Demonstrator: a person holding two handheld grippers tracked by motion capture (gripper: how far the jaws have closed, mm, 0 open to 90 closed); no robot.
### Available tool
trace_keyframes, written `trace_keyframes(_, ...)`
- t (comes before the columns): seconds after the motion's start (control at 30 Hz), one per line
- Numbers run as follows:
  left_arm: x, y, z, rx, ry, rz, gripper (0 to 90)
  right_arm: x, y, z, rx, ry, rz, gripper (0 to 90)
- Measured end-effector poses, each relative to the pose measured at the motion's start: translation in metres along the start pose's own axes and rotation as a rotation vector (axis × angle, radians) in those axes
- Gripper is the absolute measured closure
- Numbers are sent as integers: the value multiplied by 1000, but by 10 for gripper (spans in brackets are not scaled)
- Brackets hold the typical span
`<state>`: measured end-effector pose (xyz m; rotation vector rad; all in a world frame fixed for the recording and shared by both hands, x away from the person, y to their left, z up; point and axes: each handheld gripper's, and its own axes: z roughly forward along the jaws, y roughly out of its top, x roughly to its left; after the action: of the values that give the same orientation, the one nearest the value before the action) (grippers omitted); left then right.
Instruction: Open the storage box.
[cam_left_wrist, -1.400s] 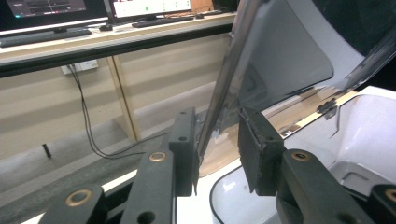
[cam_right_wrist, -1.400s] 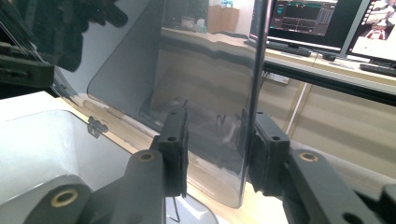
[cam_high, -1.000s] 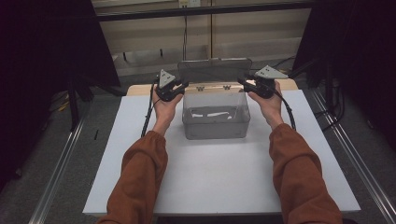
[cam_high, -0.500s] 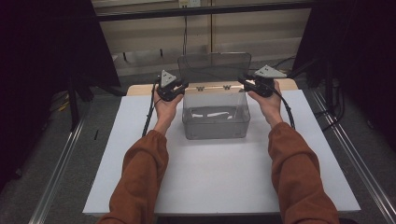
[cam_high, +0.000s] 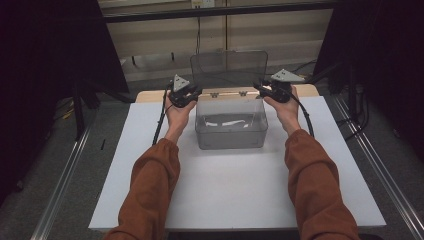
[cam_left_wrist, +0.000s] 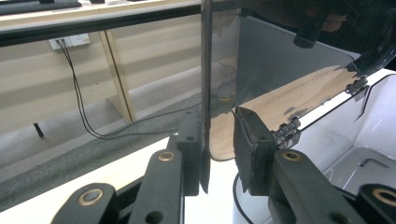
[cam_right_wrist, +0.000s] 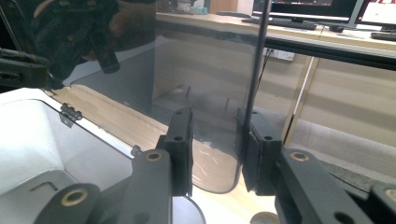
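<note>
Plastic, smoky-clear: box (cam_high: 230, 127) at mid-table, near the far edge of the white table (cam_high: 240, 200).
Lid (cam_high: 229, 67): hinged at the back rim, standing upright — fully raised.
Left gripper (cam_left_wrist: 219, 154): jaws apart, straddling the lid's left edge; the edge lies against one pad.
Right gripper (cam_right_wrist: 215, 149): jaws apart around the lid's right edge, not clamped.
Contents: pale item on the box floor, unclear.
Handling advice: likely lid-opening; keep both sides level, guide gently past vertical — avoid twisting the hinges (cam_left_wrist: 289, 129).
</note>
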<state>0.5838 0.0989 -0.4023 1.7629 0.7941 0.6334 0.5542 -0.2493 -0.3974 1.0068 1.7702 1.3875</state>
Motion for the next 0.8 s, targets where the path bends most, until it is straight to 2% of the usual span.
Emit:
trace_keyframes(0.17, -2, -3, 4, 18, -3, -33, 709, -1, 3, 1, 16, 3, -8, 663)
trace_keyframes(0.23, 0, -2, 4, 28, -7, -22, 710, -1, 2, 2, 12, 3, -3, 664)
trace_keyframes(0.33, 0, -1, 5, 29, -9, -31, 712, -2, 1, 4, 11, 2, 7, 662)
trace_keyframes(0.57, 1, 1, 8, 42, -8, -16, 689, -2, 3, 7, 26, -4, 10, 651)
trace_keyframes(0.8, 1, 2, 9, 48, -9, -36, 664, -4, 3, 12, 37, -9, 14, 631)
